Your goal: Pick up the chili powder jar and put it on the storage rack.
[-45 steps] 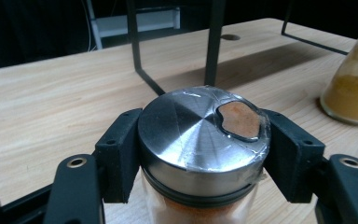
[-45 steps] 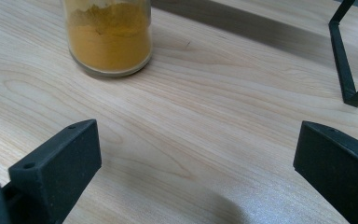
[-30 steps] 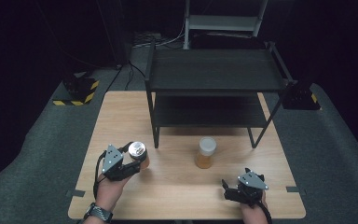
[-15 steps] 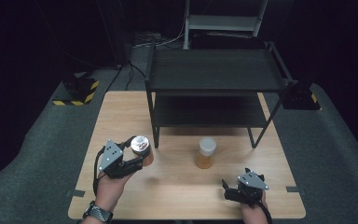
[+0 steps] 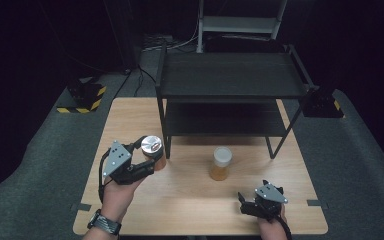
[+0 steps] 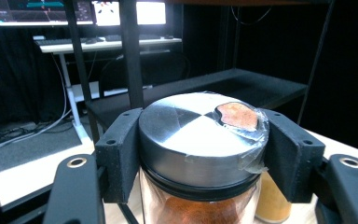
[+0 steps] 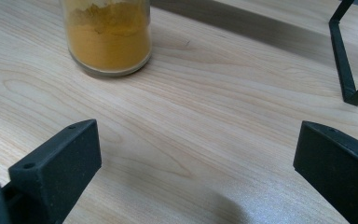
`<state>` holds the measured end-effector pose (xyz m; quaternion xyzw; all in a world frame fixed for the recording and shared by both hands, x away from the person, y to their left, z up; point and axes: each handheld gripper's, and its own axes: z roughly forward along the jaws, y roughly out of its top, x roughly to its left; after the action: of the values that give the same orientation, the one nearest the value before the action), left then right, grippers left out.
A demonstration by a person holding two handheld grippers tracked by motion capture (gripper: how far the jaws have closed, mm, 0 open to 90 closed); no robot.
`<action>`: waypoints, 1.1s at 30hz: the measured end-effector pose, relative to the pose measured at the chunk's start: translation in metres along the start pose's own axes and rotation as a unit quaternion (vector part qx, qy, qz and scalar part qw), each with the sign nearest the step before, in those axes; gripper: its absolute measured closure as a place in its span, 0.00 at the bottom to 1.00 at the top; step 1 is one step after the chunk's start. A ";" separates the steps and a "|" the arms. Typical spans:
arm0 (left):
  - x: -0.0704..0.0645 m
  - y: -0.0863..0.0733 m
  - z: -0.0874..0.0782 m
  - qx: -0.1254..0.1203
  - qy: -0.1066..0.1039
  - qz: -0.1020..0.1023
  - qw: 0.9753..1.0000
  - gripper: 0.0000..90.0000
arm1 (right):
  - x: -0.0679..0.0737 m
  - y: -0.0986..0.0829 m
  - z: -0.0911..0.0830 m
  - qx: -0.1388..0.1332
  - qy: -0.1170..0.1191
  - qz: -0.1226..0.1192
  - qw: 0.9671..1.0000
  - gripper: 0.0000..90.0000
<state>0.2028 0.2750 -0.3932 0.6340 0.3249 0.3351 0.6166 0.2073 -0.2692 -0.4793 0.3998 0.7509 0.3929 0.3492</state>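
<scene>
Since a second ago the left gripper [image 5: 147, 155] has carried its jar up and forward toward the near-left leg of the black shelf rack [image 5: 230, 75], while the right gripper [image 5: 252, 202] has not budged. The left claw pinches the red spice jar [image 6: 200, 154] just under its silver lid [image 6: 200, 130], one pad on each side of the rim. Loose clear tape wrinkles over the lid edge by the right-hand pad, so I judge the grip partly rests on slick film and the jar could twist or slide down if the hand tilts. Directly ahead of the claw stands the rack's upright post [image 6: 130, 51], with the lower shelf [image 6: 205, 88] beyond it; a straight push forward would likely knock the glass against that post. Off to the claw's right, on the table [image 5: 190, 210], sits the yellow spice jar [image 5: 221, 163], near enough that a sideways swing could tip it. Farther right, the right claw rests spread wide on the wood, empty, with the yellow jar ahead of it.
</scene>
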 end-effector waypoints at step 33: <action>-0.010 0.091 0.026 -0.063 -0.004 0.000 0.998 0.39 | -0.003 -0.001 -0.001 -0.001 0.003 0.009 1.000 0.00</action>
<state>0.2186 0.2500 -0.3027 0.5950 0.3008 0.3521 0.6569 0.2079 -0.2726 -0.4791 0.4052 0.7481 0.3979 0.3434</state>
